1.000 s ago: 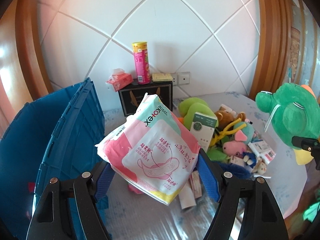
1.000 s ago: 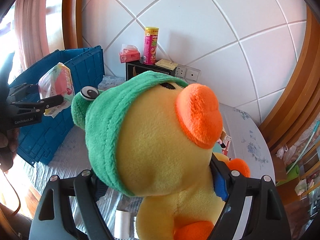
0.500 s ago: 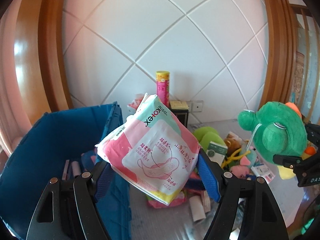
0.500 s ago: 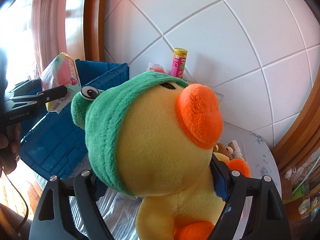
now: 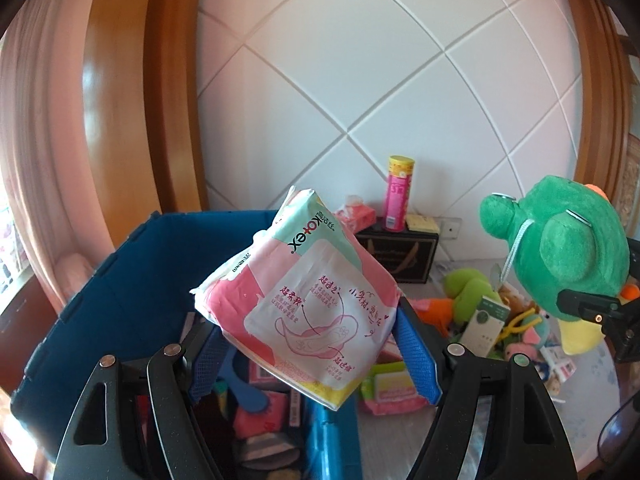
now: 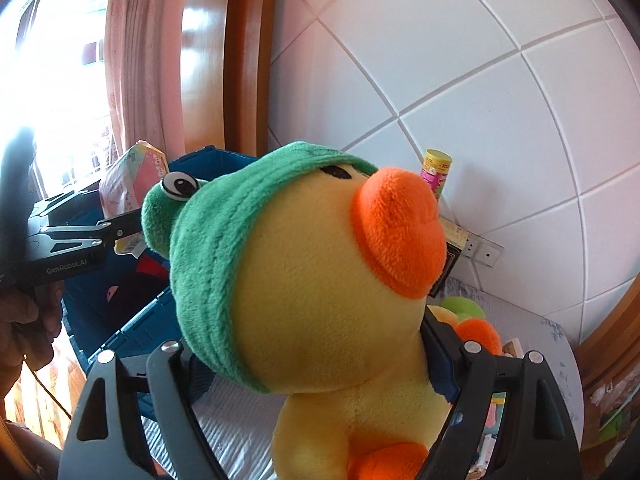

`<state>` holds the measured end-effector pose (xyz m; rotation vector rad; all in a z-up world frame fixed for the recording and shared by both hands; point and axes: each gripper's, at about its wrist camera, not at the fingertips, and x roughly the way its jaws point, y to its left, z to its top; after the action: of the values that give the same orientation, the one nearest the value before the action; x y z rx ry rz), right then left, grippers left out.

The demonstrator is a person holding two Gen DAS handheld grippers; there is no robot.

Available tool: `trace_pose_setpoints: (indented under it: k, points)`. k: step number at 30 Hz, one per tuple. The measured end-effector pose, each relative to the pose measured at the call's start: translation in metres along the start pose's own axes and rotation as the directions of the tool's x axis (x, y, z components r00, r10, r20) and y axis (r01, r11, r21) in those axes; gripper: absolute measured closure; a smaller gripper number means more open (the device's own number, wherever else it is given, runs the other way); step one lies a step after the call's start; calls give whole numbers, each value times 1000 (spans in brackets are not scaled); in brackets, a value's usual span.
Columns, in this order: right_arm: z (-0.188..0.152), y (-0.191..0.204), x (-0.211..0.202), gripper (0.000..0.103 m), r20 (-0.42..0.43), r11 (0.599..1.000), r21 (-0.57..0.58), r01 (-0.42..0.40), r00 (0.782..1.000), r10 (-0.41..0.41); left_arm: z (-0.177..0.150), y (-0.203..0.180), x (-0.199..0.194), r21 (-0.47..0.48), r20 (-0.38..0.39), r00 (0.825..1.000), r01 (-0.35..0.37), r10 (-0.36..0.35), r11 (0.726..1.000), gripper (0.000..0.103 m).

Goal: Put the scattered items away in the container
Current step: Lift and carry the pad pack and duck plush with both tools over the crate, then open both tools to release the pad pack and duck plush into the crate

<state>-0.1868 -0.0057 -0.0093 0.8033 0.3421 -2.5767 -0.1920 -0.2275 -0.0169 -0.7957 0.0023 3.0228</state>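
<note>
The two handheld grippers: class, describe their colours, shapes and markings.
Each gripper, left and right, has two black, skeletal fingers with triangular cut-outs and silver screw heads, lined with blue textured pads. The left gripper's black body carries white "GenRobot.AI" lettering.

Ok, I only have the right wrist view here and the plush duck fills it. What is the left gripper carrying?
Observer: The left gripper holds a pink and mint Kotex pad pack between its blue pads.
Operator: Is it over the blue crate?
Observer: Yes, it hangs above the blue crate's near corner, with the open inside below.
Operator: Anything in the crate already?
Observer: Yes, several pink packets and a blue paddle-shaped thing lie on its floor.
Operator: What's left on the table?
Observer: A heap of small plush toys and a green and white box.
</note>
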Motion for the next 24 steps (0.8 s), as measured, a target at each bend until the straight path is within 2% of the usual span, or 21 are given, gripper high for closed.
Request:
trace_pose_setpoints:
  k: [12,24]
  points:
    - [40,76,35,19,33,995,-50,-91,995,93,-2,64,-2,-12,-15,996,-85,85,996,27]
    - [67,143,79,19,6,981,-62,-183,983,184,-16,124,13,-47,-41,989,-142,141,989,27]
